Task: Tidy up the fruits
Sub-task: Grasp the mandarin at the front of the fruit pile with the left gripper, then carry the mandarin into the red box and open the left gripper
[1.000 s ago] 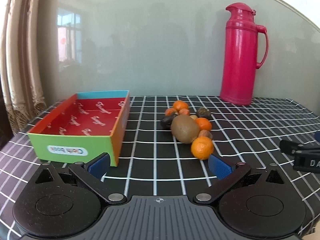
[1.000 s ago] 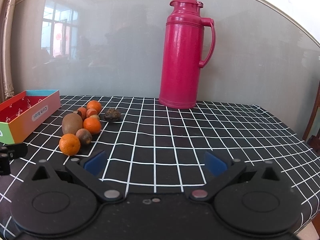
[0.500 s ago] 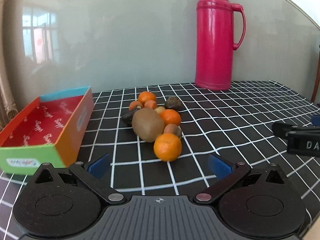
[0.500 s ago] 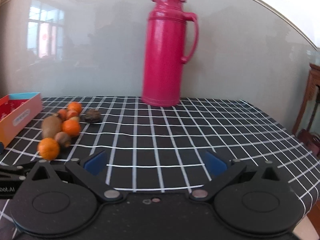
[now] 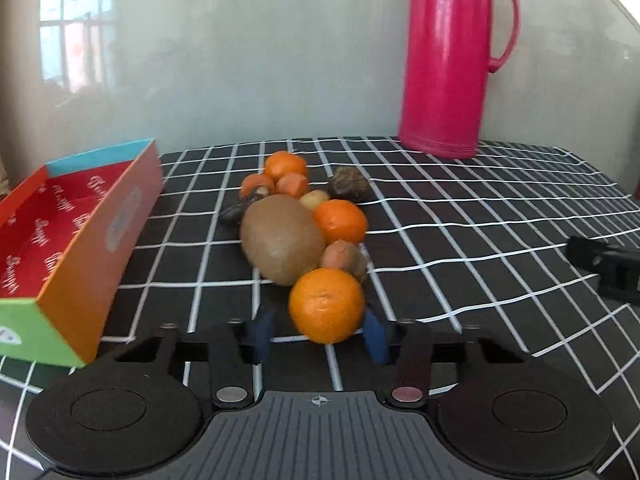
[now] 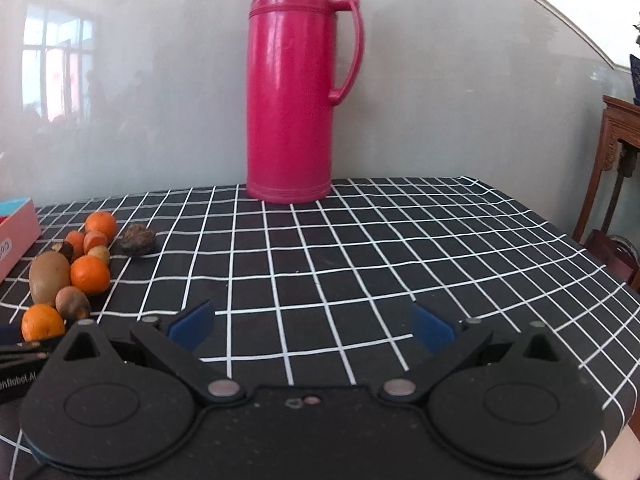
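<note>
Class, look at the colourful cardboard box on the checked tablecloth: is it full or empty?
Empty as far as shown. The box shows only bare red printed floor; all the fruit, including the kiwi, lies outside on the tablecloth. Its near corner is out of view.

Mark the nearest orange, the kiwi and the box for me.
nearest orange [image 5: 326, 305], left wrist view, front of its peel.
kiwi [image 5: 282, 238], left wrist view, middle of its skin.
box [image 5: 100, 256], left wrist view, orange side wall.

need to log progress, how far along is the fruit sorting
Barely started. Done: nothing; the box shows no fruit in the part in view. In hand: the left gripper has its jaws around the nearest orange, though full contact is unclear. Left: the kiwi and the other fruits on the tablecloth. The right gripper is open, holding nothing.
</note>
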Tool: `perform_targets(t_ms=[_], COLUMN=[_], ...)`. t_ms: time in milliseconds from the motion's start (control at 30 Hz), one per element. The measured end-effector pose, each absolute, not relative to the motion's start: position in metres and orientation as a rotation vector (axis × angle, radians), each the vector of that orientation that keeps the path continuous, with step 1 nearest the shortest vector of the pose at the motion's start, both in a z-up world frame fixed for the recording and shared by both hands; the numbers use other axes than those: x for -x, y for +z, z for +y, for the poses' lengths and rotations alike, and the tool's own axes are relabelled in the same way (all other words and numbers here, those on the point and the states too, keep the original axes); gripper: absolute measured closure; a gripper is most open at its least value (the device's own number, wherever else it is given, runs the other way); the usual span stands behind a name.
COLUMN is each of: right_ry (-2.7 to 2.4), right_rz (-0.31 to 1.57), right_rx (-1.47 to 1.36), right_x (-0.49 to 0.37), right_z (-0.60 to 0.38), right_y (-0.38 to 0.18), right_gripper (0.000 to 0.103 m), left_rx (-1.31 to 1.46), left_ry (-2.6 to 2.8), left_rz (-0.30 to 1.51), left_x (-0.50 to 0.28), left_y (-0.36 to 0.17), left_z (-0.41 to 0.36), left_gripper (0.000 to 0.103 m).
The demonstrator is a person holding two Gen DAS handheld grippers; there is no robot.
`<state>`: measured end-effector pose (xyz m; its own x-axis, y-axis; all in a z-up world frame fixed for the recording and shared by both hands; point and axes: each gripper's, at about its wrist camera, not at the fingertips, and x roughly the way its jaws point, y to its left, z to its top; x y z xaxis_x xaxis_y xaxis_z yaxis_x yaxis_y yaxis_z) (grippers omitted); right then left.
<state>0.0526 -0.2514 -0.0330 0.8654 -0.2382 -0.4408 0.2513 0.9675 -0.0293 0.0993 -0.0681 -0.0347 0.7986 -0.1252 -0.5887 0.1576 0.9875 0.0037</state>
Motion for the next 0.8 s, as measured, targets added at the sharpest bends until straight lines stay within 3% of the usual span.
perform_targets(t_ms=[433, 633, 800], right_ry=[-0.253, -0.214, -0.182], right_rz=[0.457, 0.456, 0.455], right_rx=[-0.019, 0.016, 0.035], right_x=[-0.051, -0.055, -0.058], right_z=[-0.247, -0.224, -0.204], right_y=[-0.032, -0.032, -0.032], right_gripper=[0.0, 0.0, 0.0], left_rx=[-0.086, -0.063, -0.02], left_ry=[-0.107, 0.042, 0.124], left_rz=[0.497, 0.383, 0.42], left_x=[-0.072, -0.062, -0.07], left_y=[-0.012, 0.011, 0.01], left_z=[-0.044, 0.009, 0.056], left_gripper=[0.065, 0.065, 0.065])
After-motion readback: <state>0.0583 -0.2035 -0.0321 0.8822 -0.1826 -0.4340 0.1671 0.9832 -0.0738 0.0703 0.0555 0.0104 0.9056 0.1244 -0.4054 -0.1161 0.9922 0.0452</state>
